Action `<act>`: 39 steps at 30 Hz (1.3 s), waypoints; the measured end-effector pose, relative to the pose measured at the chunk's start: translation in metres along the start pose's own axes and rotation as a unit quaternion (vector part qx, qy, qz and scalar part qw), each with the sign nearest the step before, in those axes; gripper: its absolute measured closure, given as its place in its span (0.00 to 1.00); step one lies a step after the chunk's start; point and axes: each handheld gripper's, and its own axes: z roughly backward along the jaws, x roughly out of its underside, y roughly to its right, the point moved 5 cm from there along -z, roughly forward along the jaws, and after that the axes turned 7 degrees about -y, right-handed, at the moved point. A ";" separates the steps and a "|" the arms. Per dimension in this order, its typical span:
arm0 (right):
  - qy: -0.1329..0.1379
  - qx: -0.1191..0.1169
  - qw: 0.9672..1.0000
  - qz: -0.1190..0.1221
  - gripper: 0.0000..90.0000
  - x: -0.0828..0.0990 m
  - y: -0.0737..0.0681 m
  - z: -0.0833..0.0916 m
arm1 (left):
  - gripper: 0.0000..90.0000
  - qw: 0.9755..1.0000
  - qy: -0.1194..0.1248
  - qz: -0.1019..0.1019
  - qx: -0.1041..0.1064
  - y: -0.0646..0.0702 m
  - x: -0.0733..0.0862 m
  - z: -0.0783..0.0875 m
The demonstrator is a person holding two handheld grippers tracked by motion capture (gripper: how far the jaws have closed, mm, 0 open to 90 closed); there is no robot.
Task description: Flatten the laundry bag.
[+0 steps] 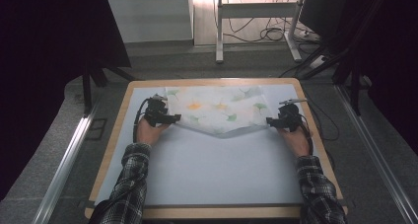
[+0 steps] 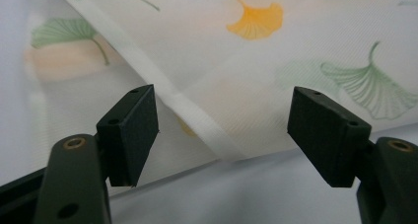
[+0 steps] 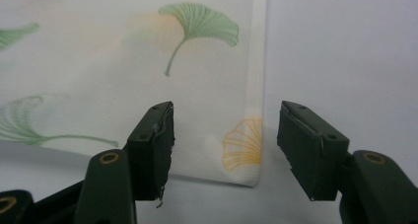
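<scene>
While the white cloth printed with ginkgo leaves (image 1: pixel 217 110) lies spread over the far half of the pale table top (image 1: pixel 207 169), it is flanked at its two near corners by the grippers. The left gripper (image 1: pixel 167 118) is held at the cloth's left edge, and its jaws are seen standing apart in the left gripper view, with nothing pressed between the pads; a hemmed, folded edge of the cloth (image 2: pixel 197 120) runs slantwise in front of the gap. The right gripper (image 1: pixel 276 121) is held at the cloth's right edge, its jaws likewise parted. In the right gripper view the near right corner of the cloth (image 3: pixel 241 155), marked with an orange leaf, is seen lying flat on the table just ahead of the gap between the pads, untouched by either. The near edge of the cloth is drawn into a shallow point toward the person in the high view. Both forearms, in checked sleeves (image 1: pixel 130 184), are rested near the table's side edges.
</scene>
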 end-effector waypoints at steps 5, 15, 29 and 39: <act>-0.016 0.007 1.000 0.014 0.75 0.002 -0.010 -0.001 | 0.60 0.999 -0.016 -0.034 0.002 0.012 0.003 -0.010; -0.019 -0.020 0.999 0.043 0.97 -0.002 -0.024 0.019 | 0.94 0.998 0.036 -0.056 0.016 0.020 -0.009 0.028; 0.025 -0.113 0.991 0.074 0.97 0.036 -0.050 0.117 | 0.94 0.990 0.037 -0.128 0.052 0.056 0.036 0.128; -0.047 -0.161 0.978 0.120 0.95 0.113 -0.088 0.129 | 0.92 0.986 -0.034 -0.133 0.092 0.087 0.140 0.129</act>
